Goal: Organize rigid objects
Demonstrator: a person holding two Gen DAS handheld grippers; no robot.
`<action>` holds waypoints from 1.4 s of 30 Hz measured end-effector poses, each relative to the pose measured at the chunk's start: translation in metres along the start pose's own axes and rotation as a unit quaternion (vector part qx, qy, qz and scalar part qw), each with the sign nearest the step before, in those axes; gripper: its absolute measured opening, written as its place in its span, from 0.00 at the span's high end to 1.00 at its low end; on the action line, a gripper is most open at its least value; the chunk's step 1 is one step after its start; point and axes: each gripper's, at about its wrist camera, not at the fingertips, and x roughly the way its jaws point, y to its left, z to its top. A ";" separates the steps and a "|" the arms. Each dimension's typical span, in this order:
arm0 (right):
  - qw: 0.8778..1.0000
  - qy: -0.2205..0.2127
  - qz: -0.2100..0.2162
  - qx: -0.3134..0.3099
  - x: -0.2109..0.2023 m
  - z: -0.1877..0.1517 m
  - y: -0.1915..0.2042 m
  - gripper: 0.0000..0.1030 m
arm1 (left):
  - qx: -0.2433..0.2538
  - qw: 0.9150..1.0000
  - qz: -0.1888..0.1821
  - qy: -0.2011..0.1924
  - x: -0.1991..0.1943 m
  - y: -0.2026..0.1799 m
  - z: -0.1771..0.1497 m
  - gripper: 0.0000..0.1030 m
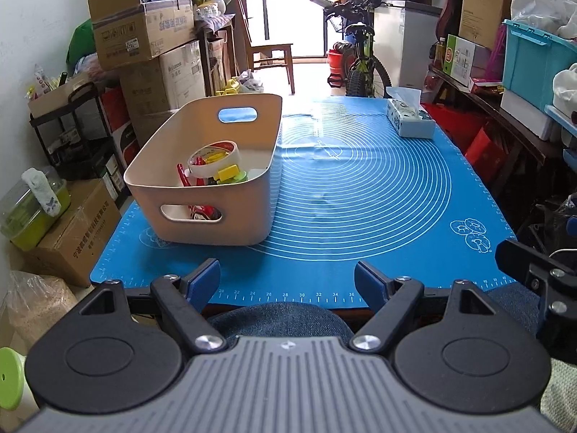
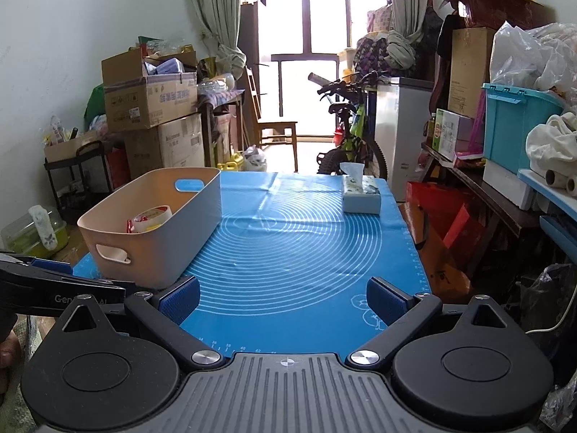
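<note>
Much of what lies in the bin (image 1: 202, 176) is hidden by its near wall. Over the rim show a tape roll (image 1: 212, 158), a yellow piece (image 1: 228, 173) and something red (image 1: 184, 176); more red shows through the near handle slot, but what these small things are is hard to tell, perhaps toys or clips. From the right wrist view only the tape (image 2: 151, 216) and a sliver of red clear the rim of the bin (image 2: 151, 231).

The bin sits on the left part of the blue mat (image 1: 360, 198), close to its near left corner. A tissue box (image 1: 409, 119) stands well apart at the far right edge. The rest of the mat is bare.

The left gripper (image 1: 287, 281) hangs over the mat's near edge, jaws spread wide with nothing between them; a dark blue cloth-covered shape, likely the person's knee, fills the gap below. The right gripper (image 2: 283, 301) is likewise spread and empty, over the mat's near end. Part of the right gripper is cut off at the right border of the left view, and the left gripper's side juts in at the left of the right view.

Boxes (image 1: 144, 32), a bicycle (image 1: 357, 61) and a chair (image 1: 270, 54) crowd the room beyond.
</note>
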 end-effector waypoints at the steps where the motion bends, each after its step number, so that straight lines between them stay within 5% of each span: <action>1: 1.000 0.001 0.000 0.002 0.000 0.000 -0.001 0.05 | 0.001 1.000 0.001 -0.001 0.000 0.000 -0.001 0.21; 42: 1.000 0.019 -0.007 0.018 0.008 -0.006 -0.004 0.05 | -0.010 1.000 -0.001 -0.001 0.001 0.002 -0.001 0.21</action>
